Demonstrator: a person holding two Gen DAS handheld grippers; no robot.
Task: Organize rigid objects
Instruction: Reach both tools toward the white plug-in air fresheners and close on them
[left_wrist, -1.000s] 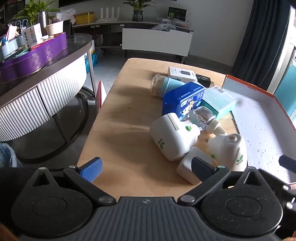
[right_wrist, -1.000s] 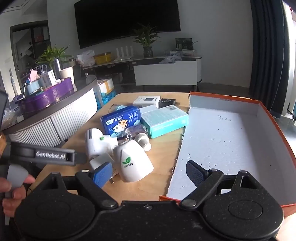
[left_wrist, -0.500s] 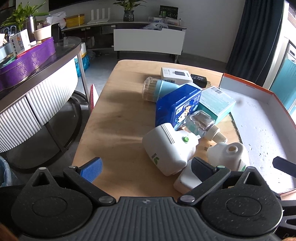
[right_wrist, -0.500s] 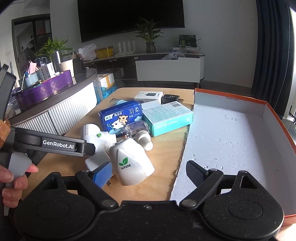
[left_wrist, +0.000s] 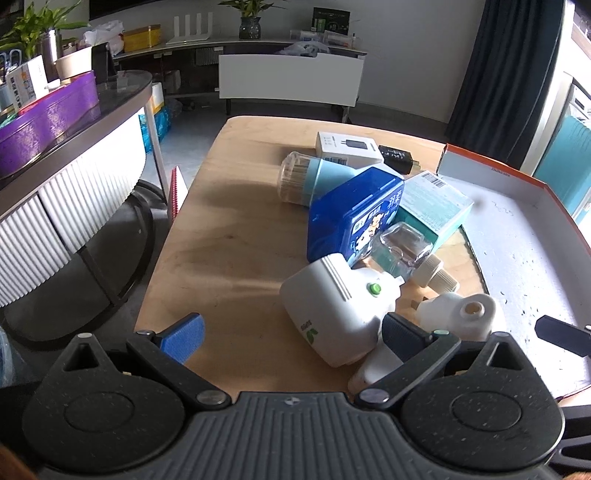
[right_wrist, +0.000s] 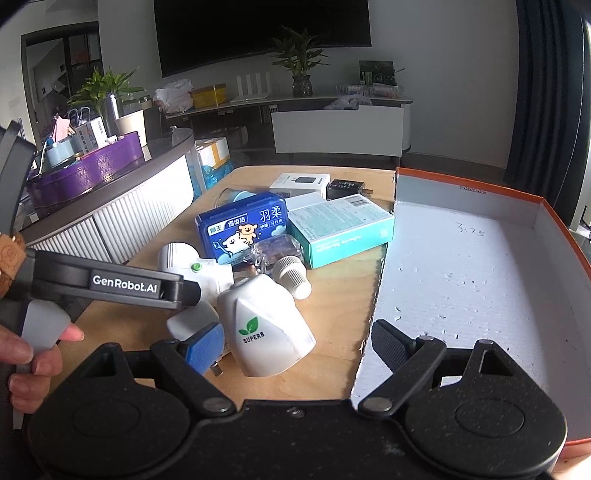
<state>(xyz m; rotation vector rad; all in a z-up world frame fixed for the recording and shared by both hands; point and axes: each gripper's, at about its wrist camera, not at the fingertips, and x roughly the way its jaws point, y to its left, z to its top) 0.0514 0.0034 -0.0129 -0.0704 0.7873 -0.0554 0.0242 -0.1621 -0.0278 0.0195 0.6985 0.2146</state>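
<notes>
A pile lies on the wooden table (left_wrist: 229, 236): a white plug-in device with a green button (left_wrist: 332, 306), a second white one marked SUPERB (right_wrist: 266, 328), a small white plug (right_wrist: 192, 321), a clear bottle with a ribbed cap (left_wrist: 402, 251), a blue box (left_wrist: 354, 210), a teal box (left_wrist: 432, 203), a toothpick jar (left_wrist: 306, 177), a white charger box (left_wrist: 347, 147) and a black adapter (left_wrist: 399, 158). My left gripper (left_wrist: 293, 336) is open around the green-button device. My right gripper (right_wrist: 297, 347) is open, with the SUPERB device between its fingers.
An orange-rimmed box lined with white foam (right_wrist: 480, 266) lies open to the right of the pile. A hand (right_wrist: 33, 362) holds the left gripper's body (right_wrist: 110, 284) at the left. A round counter with a purple tin (left_wrist: 44, 129) stands beyond the table's left edge.
The left gripper has moved forward, and the green-button device now sits between its fingers. The right gripper has barely moved. Both stay open.
</notes>
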